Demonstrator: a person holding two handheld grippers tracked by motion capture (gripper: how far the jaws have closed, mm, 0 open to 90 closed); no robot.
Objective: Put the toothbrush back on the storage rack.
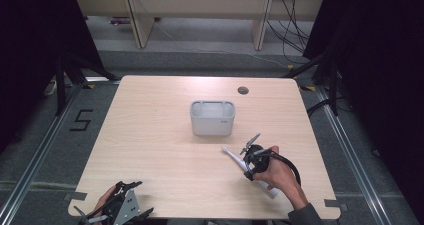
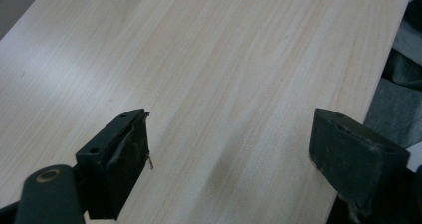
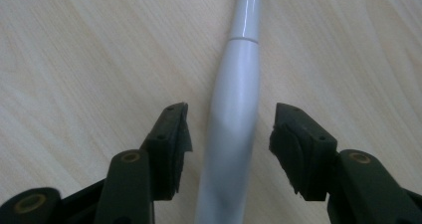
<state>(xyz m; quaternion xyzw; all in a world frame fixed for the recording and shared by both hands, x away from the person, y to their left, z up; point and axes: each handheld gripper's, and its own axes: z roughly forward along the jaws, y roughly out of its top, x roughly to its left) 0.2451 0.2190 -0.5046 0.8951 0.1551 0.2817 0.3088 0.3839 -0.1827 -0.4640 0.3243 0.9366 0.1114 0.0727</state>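
The right gripper point(image 3: 231, 127) sits low over the light wood-grain tabletop point(image 1: 165, 150) w/ its fingers point(image 3: 171, 139) spread wide, one each side of the long white plastic handle w/ a thinner neck, prob. an electric toothbrush point(image 3: 234, 114). Neither finger touches it yet; there's a gap on both sides. In the high view the toothbrush point(image 1: 232, 155) lies flat on the tabletop's right front part, near the grey-white rectangular plastic container w/ compartments point(image 1: 212, 118) but apart from it, w/ the right gripper point(image 1: 250, 152) over its middle.

Risks, as I judge them:
- Handle is round, smooth & glossy. If the fingers close off-centre, it could roll or squirt out sideways instead of seating between the pads.
- It tapers toward the neck, so a grip there would be weaker & the heavier end may droop or swing on lifting.
- The fingers are very close to the tabletop; closing at this height could scrape the wood, or pinch only the upper curve & pop the handle down and out.
- The gap on the left finger's side looks a bit smaller, so that pad would hit first & push the handle across.
- If it's meant for the container, a tilted hold could catch the rim.

The left gripper point(image 1: 120, 207) rests at the front left edge, fingers point(image 2: 124, 159) wide apart & holding nothing, too far off to steady anything.
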